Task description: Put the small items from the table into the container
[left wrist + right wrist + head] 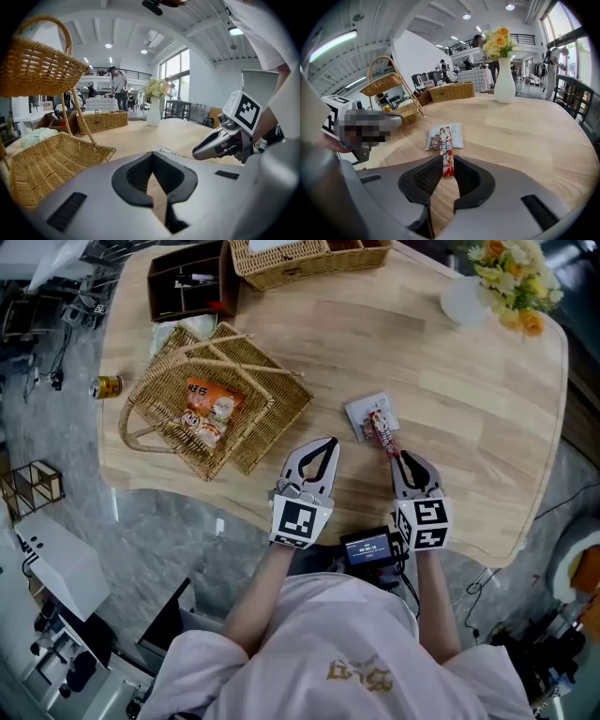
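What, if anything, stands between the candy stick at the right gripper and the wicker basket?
Nothing visible does. Only bare table lies between the candy stick and the wicker basket. The left gripper rests close to that line, on the person's side, so I would carry the stick clear of it.

Grey left tongs (328, 442), right tongs (400, 457) — checkered marker cubes (300, 519) — pale shirt (347, 652).

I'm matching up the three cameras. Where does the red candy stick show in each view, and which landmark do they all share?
Head view: the red candy stick lies right of centre, across a white packet, just ahead of the right tool.
Left gripper view: the stick cannot be made out.
Right gripper view: it is low at centre, with its near end between the right tool's jaws.
Shared landmark: the white vase.
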Action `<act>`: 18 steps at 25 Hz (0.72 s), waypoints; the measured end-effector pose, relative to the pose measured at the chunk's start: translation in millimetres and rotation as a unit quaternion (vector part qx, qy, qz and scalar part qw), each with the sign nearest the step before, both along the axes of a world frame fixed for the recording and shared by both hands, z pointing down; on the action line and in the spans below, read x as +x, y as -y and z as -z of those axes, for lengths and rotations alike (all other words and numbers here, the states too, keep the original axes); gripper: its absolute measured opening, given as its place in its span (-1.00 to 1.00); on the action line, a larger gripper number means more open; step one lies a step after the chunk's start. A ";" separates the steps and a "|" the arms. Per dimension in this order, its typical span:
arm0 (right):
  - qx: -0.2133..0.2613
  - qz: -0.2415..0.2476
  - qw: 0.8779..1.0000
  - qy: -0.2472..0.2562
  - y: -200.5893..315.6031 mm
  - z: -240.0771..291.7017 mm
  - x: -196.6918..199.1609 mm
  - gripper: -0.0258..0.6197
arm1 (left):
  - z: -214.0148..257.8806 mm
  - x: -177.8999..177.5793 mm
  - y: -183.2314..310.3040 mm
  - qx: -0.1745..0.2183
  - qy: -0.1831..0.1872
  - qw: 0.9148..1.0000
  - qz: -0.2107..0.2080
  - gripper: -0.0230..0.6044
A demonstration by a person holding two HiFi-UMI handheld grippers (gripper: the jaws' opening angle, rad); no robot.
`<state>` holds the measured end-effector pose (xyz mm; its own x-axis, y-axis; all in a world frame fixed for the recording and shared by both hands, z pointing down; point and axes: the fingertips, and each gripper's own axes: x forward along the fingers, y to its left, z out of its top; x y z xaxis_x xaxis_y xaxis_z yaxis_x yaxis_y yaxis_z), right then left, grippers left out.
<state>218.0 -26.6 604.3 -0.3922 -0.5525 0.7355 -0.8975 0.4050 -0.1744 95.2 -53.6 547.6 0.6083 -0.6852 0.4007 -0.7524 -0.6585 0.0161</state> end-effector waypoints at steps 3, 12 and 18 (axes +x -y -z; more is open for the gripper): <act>-0.008 0.008 1.000 -0.006 -0.5 -7.4 -1.8 -0.63 | -4.7 1.1 0.0 -0.006 0.000 1.000 0.000 -0.95; -0.029 0.035 0.997 -0.060 -2.0 -26.9 -9.0 -0.43 | -11.7 1.4 13.2 -0.012 -0.003 1.000 0.006 -0.95; -0.026 0.039 0.996 -0.072 -1.8 -28.2 -4.7 -0.51 | -13.1 -0.2 12.3 -0.014 -0.003 1.000 0.009 -0.95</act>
<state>213.3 -24.8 632.6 -0.3198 -0.4851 0.8139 -0.8813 0.4677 -0.0676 95.1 -65.9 560.7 0.5978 -0.6850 0.4163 -0.7645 -0.6435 0.0391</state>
